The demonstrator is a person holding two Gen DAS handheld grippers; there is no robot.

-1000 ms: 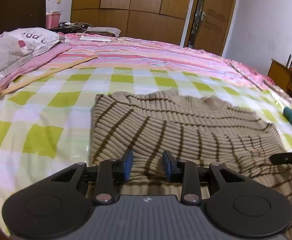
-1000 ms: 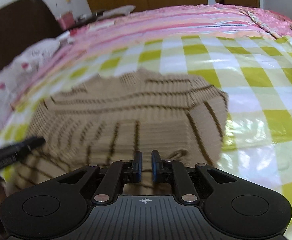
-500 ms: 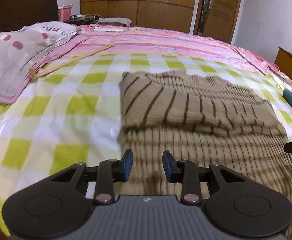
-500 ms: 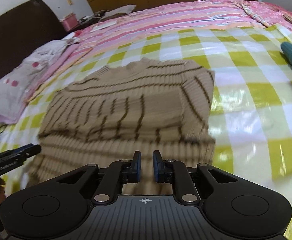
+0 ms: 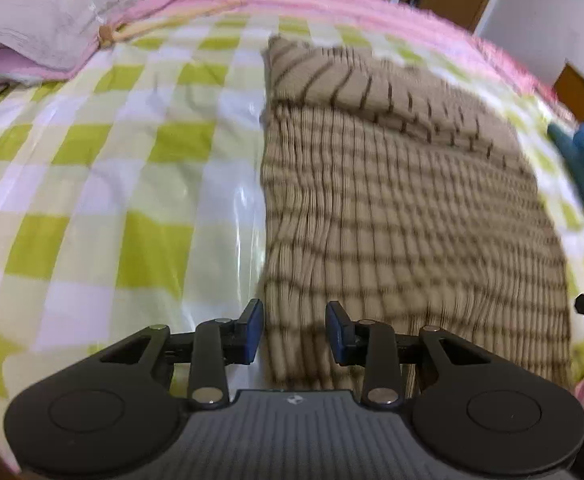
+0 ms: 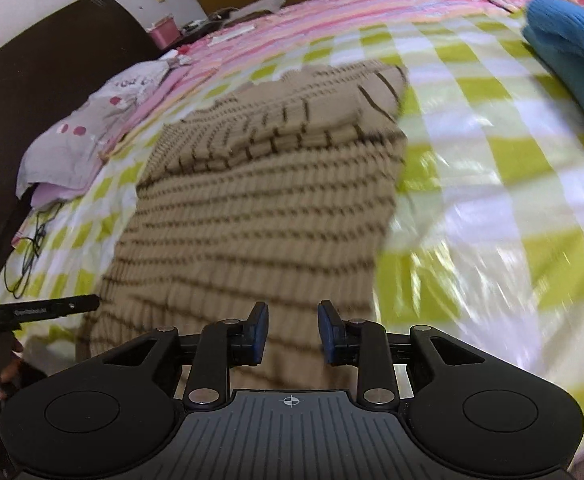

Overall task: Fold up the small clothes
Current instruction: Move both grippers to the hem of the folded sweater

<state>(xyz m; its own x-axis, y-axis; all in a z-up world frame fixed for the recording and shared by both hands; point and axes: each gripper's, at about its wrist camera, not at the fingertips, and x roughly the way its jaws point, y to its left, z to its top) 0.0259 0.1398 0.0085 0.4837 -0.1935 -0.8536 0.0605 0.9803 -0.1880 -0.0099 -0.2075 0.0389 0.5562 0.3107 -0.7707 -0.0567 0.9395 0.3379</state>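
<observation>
Both grippers have drawn back toward the near edge of the bed since the earlier frames, so that the sweater (image 5: 404, 208), then close under the fingers with its folded band foremost, now stretches away in front of them. Left gripper (image 5: 295, 332): jaws parted and empty, hovering above the near left corner of the sweater, whose left edge runs just inside the left finger. Right gripper (image 6: 293, 332): jaws opening, nothing between them, above the near hem toward its right side, though blur makes the exact hem line uncertain. The sweater lies flat on the checked bedspread (image 5: 103, 184), its long axis running straight ahead from both grippers, with the sleeves and upper part already folded across the far end. Each hand stands about equally near its own hem corner, so the coming lengthwise fold probably calls for both together. A blue garment (image 6: 572, 44) lies well to the right.
</observation>
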